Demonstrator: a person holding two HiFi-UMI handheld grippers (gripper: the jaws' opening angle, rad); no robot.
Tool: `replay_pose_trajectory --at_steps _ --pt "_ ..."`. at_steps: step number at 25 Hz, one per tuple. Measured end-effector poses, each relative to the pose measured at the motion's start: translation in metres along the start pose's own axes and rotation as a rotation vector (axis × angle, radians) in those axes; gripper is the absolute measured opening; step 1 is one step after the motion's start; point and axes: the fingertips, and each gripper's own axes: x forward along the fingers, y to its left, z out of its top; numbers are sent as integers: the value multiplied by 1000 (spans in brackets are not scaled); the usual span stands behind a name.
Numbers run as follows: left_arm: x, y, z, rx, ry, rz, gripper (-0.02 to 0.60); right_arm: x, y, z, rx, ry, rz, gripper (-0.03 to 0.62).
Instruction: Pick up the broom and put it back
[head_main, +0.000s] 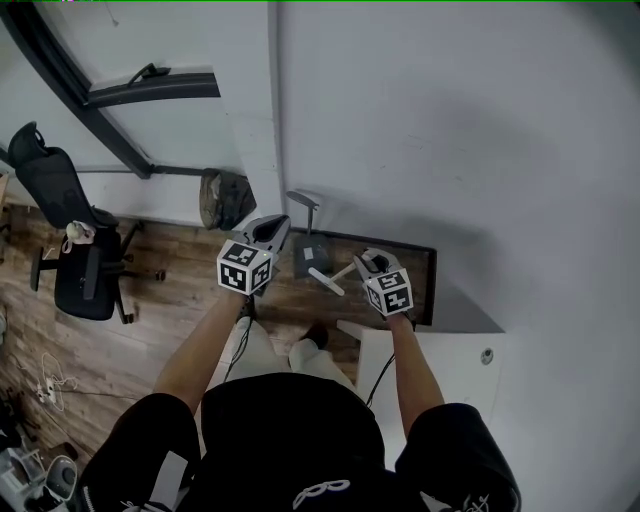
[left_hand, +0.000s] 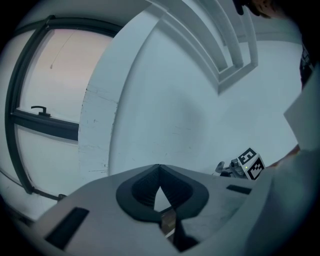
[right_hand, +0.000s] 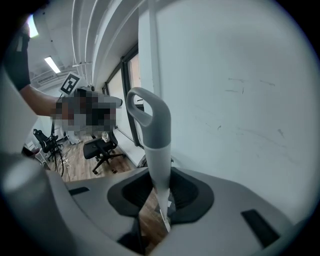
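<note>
White wall (head_main: 450, 120) across the top and right, wooden floor (head_main: 150, 330) at lower left. Black office chair (head_main: 75, 255) on the floor at far left, well apart from both grippers. Dark bag (head_main: 225, 198) slumped at the foot of the wall. Held out side by side above the floor, near the wall: left gripper (head_main: 276, 224), jaws together, nothing between; right gripper (head_main: 362, 262), jaws clamped on the white shaft of the broom (right_hand: 152, 135). Broom upright between the pads, grey loop handle topmost, close before the wall.

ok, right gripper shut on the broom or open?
Shut on the broom handle: the right gripper clamps its white shaft.
</note>
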Motion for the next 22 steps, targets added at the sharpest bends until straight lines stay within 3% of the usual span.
replay_pose_trajectory --at_steps 22 --pt "-1 9 -28 -44 21 77 17 64 2 -35 -159 121 82 115"
